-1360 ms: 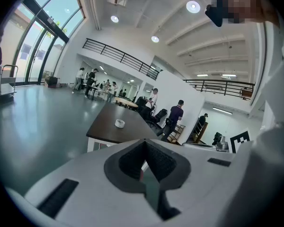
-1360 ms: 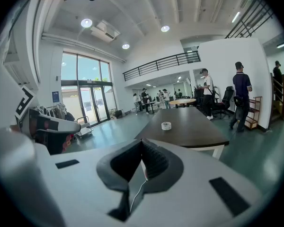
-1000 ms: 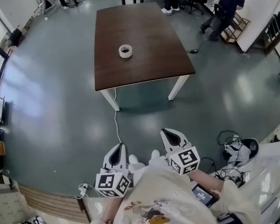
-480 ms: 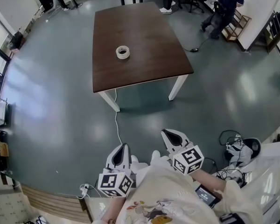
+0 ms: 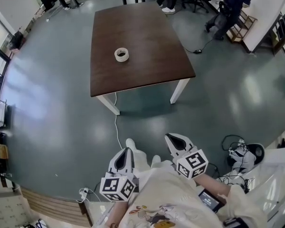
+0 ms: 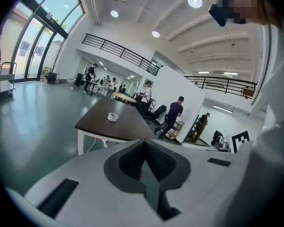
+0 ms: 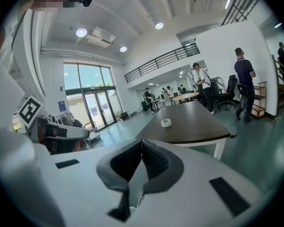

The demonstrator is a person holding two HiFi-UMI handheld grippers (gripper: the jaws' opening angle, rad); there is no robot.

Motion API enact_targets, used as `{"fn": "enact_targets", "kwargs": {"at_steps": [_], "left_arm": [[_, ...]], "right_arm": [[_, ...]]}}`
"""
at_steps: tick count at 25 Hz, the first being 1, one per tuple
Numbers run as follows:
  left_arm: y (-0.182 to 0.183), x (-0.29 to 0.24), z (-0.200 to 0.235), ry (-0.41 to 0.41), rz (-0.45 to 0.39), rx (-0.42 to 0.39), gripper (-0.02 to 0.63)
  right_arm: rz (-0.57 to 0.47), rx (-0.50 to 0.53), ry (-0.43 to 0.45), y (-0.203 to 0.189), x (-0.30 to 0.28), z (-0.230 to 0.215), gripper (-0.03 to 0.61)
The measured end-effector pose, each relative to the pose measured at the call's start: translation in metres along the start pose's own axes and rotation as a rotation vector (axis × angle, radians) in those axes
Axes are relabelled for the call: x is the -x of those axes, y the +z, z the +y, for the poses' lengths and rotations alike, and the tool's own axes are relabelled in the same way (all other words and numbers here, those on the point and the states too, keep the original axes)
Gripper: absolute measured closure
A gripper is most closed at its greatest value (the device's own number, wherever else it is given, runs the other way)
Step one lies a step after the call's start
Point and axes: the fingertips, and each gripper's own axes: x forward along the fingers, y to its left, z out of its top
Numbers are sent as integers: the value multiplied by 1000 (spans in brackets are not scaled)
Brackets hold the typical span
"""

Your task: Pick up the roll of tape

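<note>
Dark brown table [image 5: 152, 42] standing on grey floor [image 5: 52, 108], roll of tape [image 5: 121, 54] lying flat near its left edge. Left gripper [image 5: 128, 151], right gripper [image 5: 169, 137] hanging well apart from table, jaws pressing together, empty.

Whitish tape roll [image 5: 121, 54] lies flat, hole up, probably mid-left on dark tabletop [image 5: 147, 37].

Left claw [image 5: 127, 152], right claw [image 5: 169, 137]: both closed
</note>
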Motion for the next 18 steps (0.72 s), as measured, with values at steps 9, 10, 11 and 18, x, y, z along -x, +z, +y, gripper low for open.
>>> {"fn": "enact_targets", "kwargs": {"at_steps": [9, 10, 11, 18], "left_arm": [[31, -69, 41, -27, 4, 34, 607], [37, -80, 48, -31, 6, 39, 607], [45, -91, 57, -36, 6, 43, 607], [122, -161, 141, -55, 20, 49, 607]], "right_arm": [[21, 15, -20, 23, -72, -26, 572], [27, 13, -28, 26, -84, -32, 572], [32, 9, -36, 30, -98, -37, 572], [45, 5, -77, 79, -206, -47, 572]]}}
